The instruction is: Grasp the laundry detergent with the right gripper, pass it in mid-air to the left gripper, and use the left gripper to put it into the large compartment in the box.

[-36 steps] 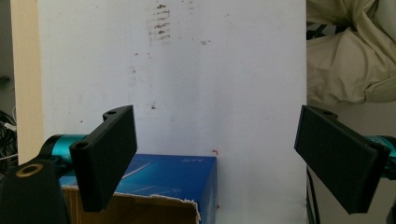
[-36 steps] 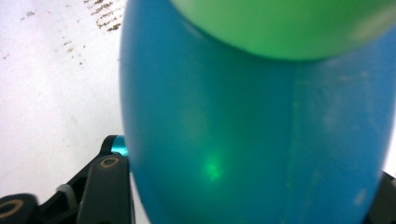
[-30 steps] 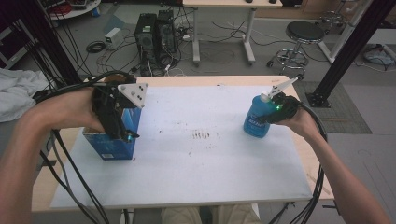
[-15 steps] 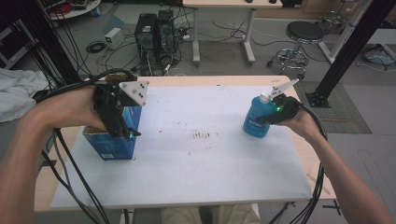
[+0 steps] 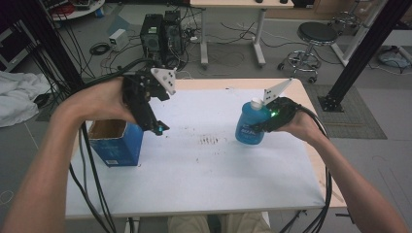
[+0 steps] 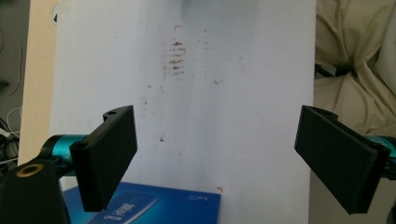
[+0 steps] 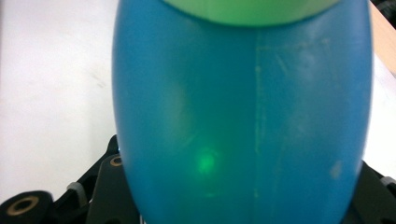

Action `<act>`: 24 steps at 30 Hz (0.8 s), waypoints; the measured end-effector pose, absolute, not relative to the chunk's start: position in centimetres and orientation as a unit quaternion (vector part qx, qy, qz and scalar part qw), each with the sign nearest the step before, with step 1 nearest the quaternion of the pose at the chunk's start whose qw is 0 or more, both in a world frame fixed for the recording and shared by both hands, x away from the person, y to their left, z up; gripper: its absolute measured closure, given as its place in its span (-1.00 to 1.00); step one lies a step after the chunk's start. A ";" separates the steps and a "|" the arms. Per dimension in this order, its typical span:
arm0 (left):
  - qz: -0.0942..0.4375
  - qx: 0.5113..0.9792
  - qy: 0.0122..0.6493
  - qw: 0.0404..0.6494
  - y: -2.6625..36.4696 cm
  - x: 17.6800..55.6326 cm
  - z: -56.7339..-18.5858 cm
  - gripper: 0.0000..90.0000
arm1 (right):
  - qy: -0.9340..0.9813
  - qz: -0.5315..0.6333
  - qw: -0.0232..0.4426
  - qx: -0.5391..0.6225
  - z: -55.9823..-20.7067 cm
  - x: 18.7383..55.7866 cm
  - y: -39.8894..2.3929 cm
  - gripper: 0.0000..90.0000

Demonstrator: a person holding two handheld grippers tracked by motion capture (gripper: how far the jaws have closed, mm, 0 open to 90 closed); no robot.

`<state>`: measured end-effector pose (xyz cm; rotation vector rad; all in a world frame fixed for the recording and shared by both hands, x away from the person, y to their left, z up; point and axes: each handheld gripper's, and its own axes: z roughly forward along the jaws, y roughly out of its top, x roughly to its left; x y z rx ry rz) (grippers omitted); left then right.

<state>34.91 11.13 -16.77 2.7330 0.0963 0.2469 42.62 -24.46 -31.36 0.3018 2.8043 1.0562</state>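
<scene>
White table [image 5: 204,165]: left gripper [image 6: 217,154] jaws wide, empty; right gripper [image 5: 266,122] clasping blue bottle [image 5: 251,124].

You won't find any print you can read here: the blue box [image 6: 154,205] and blue bottle [image 5: 251,127] carry white lettering, perhaps brand names, too blurred.

Glossy translucent blue plastic bottle [image 5: 251,127], matt blue cardboard box [image 5: 116,143] with brown inside, smudged white matt table sheet [image 5: 204,165] over pale wood edge, matt black gripper jaws
</scene>
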 end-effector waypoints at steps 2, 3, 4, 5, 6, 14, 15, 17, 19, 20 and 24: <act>0.084 0.974 0.049 0.203 9.9 35.7 -17.0 -0.71 | 0.930 0.353 0.060 0.088 -31.2 42.3 -23.6 0.03; 0.082 0.974 0.053 0.205 9.5 36.0 -17.2 -0.71 | 0.930 0.353 0.059 0.083 -31.1 42.2 -23.1 0.03; 0.082 0.974 0.053 0.205 9.5 36.0 -17.2 -0.71 | 0.930 0.353 0.059 0.083 -31.1 42.2 -23.1 0.03; 0.081 0.973 0.052 0.208 9.0 36.2 -17.3 -0.71 | 0.931 0.353 0.057 0.078 -31.1 42.1 -22.7 0.02; 0.080 0.973 0.052 0.208 8.6 36.3 -17.5 -0.71 | 0.931 0.353 0.056 0.073 -31.1 42.0 -22.4 0.02; 0.059 0.978 0.030 0.196 4.5 37.4 -19.3 -0.71 | 0.934 0.354 0.036 0.027 -31.2 41.4 -19.4 0.02; 0.056 0.979 0.030 0.196 4.1 37.5 -19.6 -0.71 | 0.934 0.356 0.031 0.024 -31.2 41.4 -19.2 0.02; 0.054 0.979 0.029 0.196 3.3 37.8 -20.2 -0.71 | 0.932 0.360 0.023 0.013 -31.2 41.3 -18.6 0.02; 0.047 0.978 0.032 0.200 2.4 38.1 -21.0 -0.71 | 0.933 0.360 0.017 0.004 -31.3 41.2 -18.2 0.02; 0.046 0.978 0.032 0.201 2.1 38.2 -21.3 -0.71 | 0.933 0.361 0.014 0.002 -31.3 41.2 -18.0 0.02; 0.042 0.977 0.039 0.203 1.4 38.4 -21.9 -0.71 | 0.934 0.356 0.011 -0.005 -31.5 41.1 -17.5 0.02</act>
